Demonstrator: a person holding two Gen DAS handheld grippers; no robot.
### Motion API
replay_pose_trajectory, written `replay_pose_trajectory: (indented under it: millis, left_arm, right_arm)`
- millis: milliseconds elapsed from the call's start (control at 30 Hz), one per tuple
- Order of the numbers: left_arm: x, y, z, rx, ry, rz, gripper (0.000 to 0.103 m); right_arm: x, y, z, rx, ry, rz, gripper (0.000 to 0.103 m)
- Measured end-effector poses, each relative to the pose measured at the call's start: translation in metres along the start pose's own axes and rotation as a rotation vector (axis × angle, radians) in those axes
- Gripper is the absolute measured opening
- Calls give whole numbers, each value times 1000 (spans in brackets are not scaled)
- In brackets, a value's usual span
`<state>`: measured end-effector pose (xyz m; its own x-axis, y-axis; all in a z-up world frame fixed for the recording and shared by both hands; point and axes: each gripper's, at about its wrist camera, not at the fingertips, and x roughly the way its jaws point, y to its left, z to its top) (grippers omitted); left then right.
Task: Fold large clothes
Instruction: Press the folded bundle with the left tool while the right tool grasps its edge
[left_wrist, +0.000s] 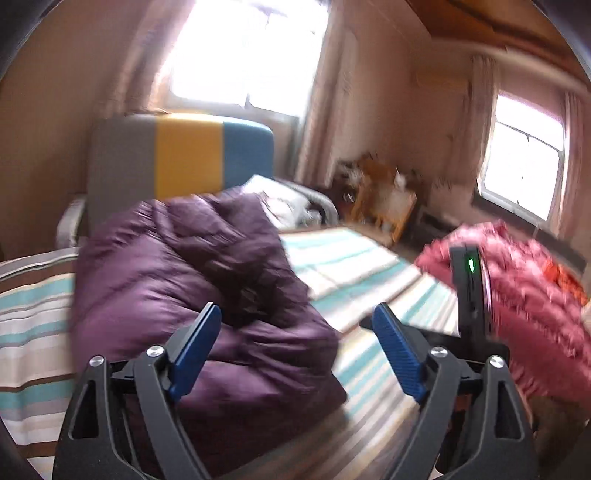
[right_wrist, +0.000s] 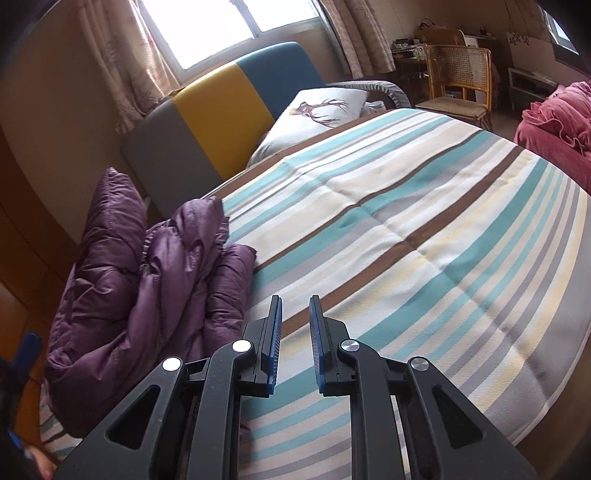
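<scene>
A crumpled purple puffer jacket (left_wrist: 192, 280) lies in a heap on the striped bed cover (left_wrist: 354, 266), near the bed's left edge. My left gripper (left_wrist: 297, 308) hovers just in front of it with its blue pads wide apart and nothing between them. In the right wrist view the jacket (right_wrist: 147, 280) sits left of my right gripper (right_wrist: 295, 297), which hangs over the bare striped cover (right_wrist: 406, 229). Its pads stand almost together, holding nothing. The left wrist view is blurred.
A pink-red garment (right_wrist: 554, 122) is piled at the bed's right side, also seen as a pink heap (left_wrist: 524, 288). A grey, yellow and blue headboard (right_wrist: 221, 114) and a white pillow (right_wrist: 317, 114) stand at the far end. A wicker chair (right_wrist: 458, 81) is beyond.
</scene>
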<state>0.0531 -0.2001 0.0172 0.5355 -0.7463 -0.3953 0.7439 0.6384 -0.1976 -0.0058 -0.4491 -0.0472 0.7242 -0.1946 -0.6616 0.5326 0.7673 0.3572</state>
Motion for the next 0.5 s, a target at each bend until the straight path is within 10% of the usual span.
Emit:
replay_pose_trajectory:
  millis: [267,333,367,400,500]
  left_arm:
    - [-24,141,-8,-358,-14,322,78]
    - [-7,152,-11,-360,67,299,77]
    - [3,151,-16,-329,116,270,74]
    - [5,147,-18,-302,122,263,74]
    - [12,124,-25,-183,142,238,72]
  right_arm:
    - [-21,44,7,-86,-30,108,15]
    - [-27,57,10,-111,-47,124,29]
    - [-30,63,11,-118,-59,130,61]
    - [-33,67,12,-123,-72,133,69]
    - [-38,89,14,-206,-109,123,55]
